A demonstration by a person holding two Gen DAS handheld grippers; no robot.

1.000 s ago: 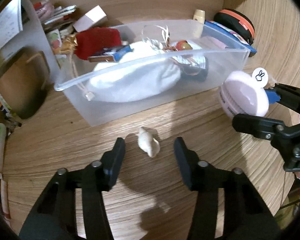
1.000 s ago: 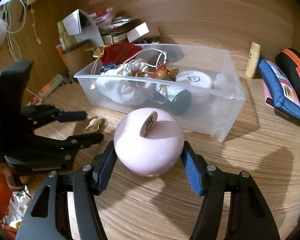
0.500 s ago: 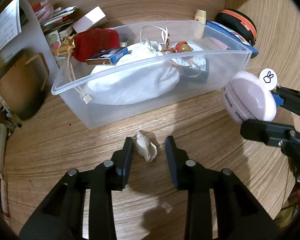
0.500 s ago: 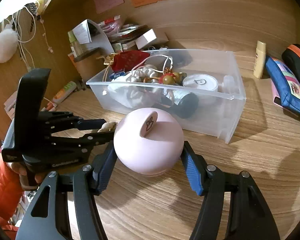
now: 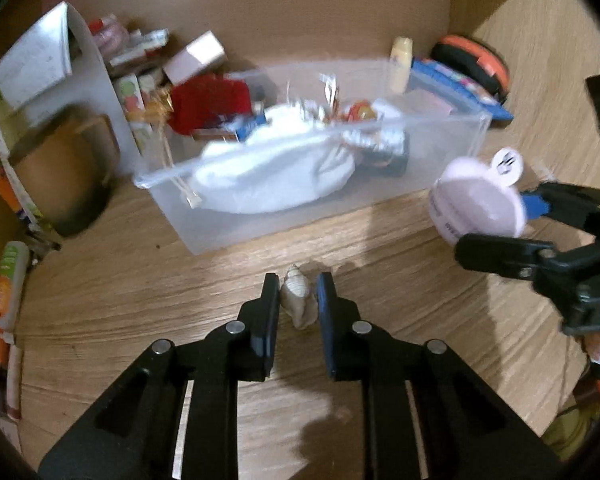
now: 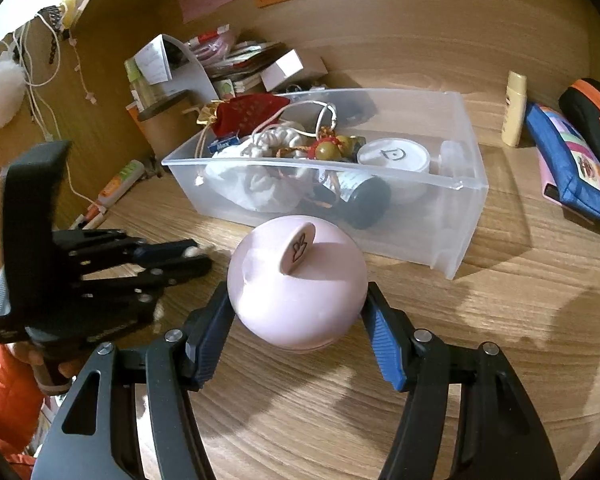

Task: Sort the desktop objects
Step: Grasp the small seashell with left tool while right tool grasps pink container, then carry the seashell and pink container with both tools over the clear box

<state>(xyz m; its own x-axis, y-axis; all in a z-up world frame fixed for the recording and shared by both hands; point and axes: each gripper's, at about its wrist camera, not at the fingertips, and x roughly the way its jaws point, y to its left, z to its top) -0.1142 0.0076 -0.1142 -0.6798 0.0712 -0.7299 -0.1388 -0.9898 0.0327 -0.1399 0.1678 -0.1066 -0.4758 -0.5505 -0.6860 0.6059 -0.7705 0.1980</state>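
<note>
A small cream seashell (image 5: 297, 296) sits between the fingers of my left gripper (image 5: 298, 294), which is shut on it just above the wooden desk. My right gripper (image 6: 298, 300) is shut on a round pink case (image 6: 298, 284) with a rabbit tab and holds it above the desk, in front of the clear plastic bin (image 6: 458, 236). The pink case also shows in the left wrist view (image 5: 478, 200), at the right. The left gripper shows in the right wrist view (image 6: 188, 256), at the left. The bin (image 5: 204, 232) holds a white cloth pouch, a red pouch, beads and a white jar.
A blue pencil case (image 6: 572, 160), an orange-black case (image 6: 596, 112) and a cream tube (image 6: 515, 108) lie right of the bin. Boxes, papers and a brown cup (image 5: 64, 176) crowd the back left. A tube (image 5: 6, 284) lies at the left edge.
My left gripper has closed from wide open onto the seashell. My right gripper has risen a little with the pink case in it.
</note>
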